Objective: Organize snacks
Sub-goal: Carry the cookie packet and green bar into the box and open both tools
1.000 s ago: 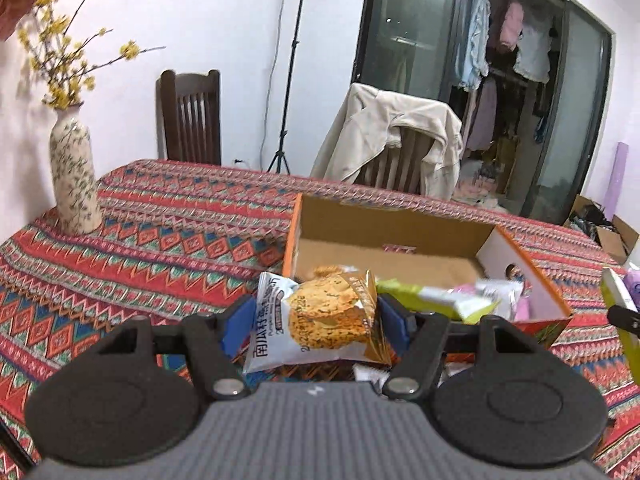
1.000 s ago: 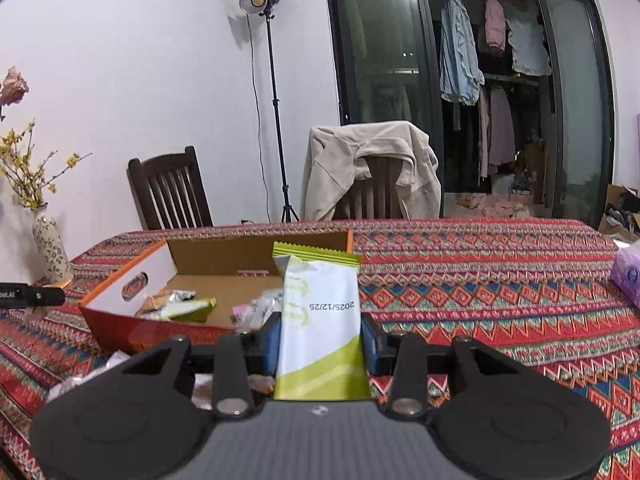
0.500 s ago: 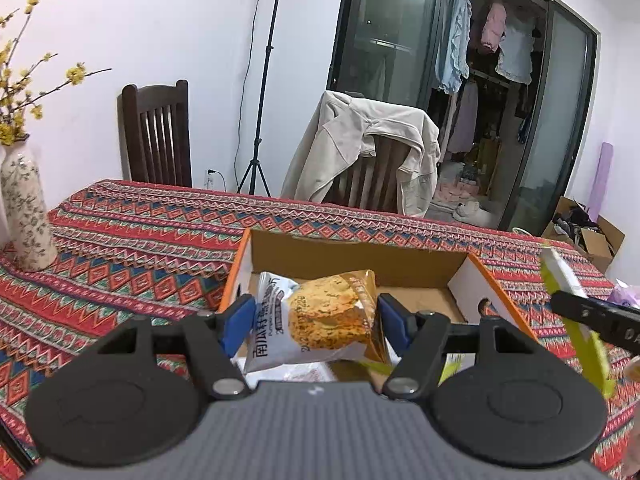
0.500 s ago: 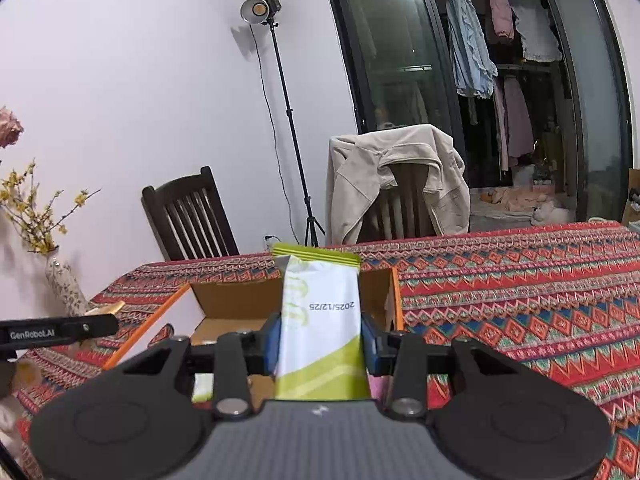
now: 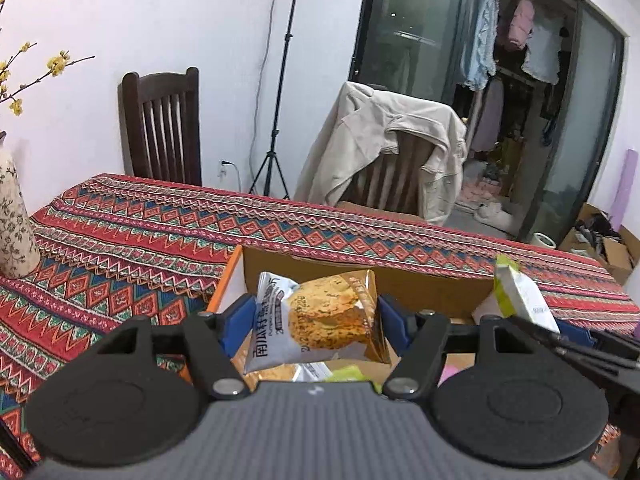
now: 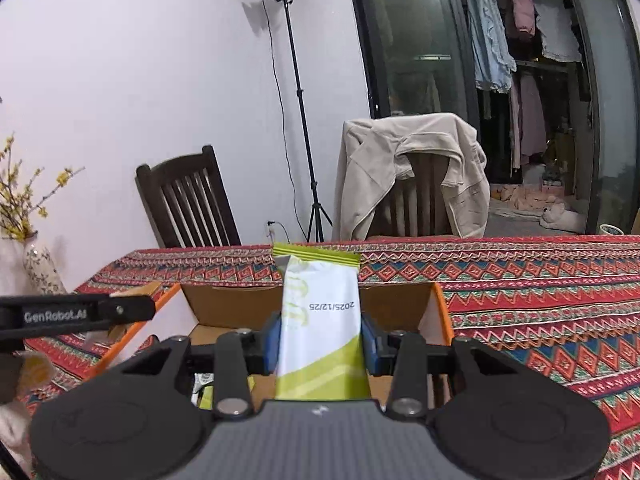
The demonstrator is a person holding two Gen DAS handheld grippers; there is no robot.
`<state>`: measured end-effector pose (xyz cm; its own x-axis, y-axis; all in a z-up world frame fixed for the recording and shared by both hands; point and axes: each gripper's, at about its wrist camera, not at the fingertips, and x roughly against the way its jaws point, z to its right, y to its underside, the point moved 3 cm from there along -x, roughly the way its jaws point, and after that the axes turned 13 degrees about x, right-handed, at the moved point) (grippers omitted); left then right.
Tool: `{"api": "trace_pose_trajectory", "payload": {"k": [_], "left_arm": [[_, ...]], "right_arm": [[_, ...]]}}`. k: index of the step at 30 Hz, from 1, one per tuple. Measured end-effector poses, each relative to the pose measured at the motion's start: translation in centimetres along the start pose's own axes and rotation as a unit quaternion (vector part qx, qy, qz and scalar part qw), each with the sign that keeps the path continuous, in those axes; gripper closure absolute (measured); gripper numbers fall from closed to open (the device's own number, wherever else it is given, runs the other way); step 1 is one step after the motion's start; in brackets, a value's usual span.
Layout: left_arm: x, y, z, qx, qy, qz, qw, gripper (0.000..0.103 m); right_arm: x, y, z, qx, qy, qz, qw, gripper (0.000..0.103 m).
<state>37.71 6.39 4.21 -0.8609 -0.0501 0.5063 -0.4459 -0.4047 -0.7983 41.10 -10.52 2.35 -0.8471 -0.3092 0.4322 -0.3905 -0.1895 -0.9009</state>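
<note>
**Two snack packets held over the open box**

A tablecloth (image 5: 160, 236) woven in red, blue and green zigzags and diamonds covers the tabletop to its far edge. Behind that edge stand two dark wooden chairs: a bare one (image 5: 162, 124) on the left and one draped with a beige jacket (image 5: 384, 148). Between them a light stand (image 6: 296, 92) rises against the white wall, its lamp lit at the top. On the right, dark glass doors (image 6: 416, 40) show hanging clothes behind them. A floral vase (image 5: 12, 216) with yellow-blossomed twigs stands near the left edge of the tabletop.

An open cardboard box (image 5: 360, 280) with orange outer walls sits on the cloth, and a few packets lie inside it.

The left gripper (image 5: 316, 320) has its blue pads clamped on a cookie packet (image 5: 320, 320), held above the near part of the box. The packet shows a pictured cookie and a column of Chinese characters down its white side; the smaller print is too fine to read.

The right gripper (image 6: 320, 340) is clamped on a white and green packet (image 6: 320, 320), upright above the box's near edge. The date "2025/12/25" is printed on it, upside down in the right wrist view. In that same view, the left gripper's side bar reads "GenRobot.AI" (image 6: 56, 315).
</note>
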Motion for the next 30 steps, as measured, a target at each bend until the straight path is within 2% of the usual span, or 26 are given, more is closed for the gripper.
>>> {"api": "trace_pose_trajectory", "payload": {"k": [5,9,25,28,30], "left_arm": [[-1.8,0.3,-0.8,0.005,-0.009,0.006,0.9999,0.035],[-3.0,1.0,-1.0,-0.011,-0.016,-0.004,0.9998,0.035],[-2.6,2.0,-1.9,-0.009,-0.019,-0.012,0.9997,0.034],[-2.4,2.0,-1.8,-0.009,-0.018,-0.008,0.9998,0.03],[-2.1,1.9,-1.8,-0.008,-0.012,0.0,0.9999,0.02]], "right_arm": [[-1.7,0.3,0.6,0.002,0.013,-0.006,1.0,0.064],[-2.2,0.9,1.3,-0.004,0.013,-0.015,1.0,0.064],[-1.9,1.7,1.5,-0.007,0.013,-0.024,1.0,0.064],[-1.9,1.8,1.6,-0.006,0.012,-0.027,1.0,0.061],[-1.8,1.8,1.5,-0.002,0.014,-0.028,1.0,0.059]]}}
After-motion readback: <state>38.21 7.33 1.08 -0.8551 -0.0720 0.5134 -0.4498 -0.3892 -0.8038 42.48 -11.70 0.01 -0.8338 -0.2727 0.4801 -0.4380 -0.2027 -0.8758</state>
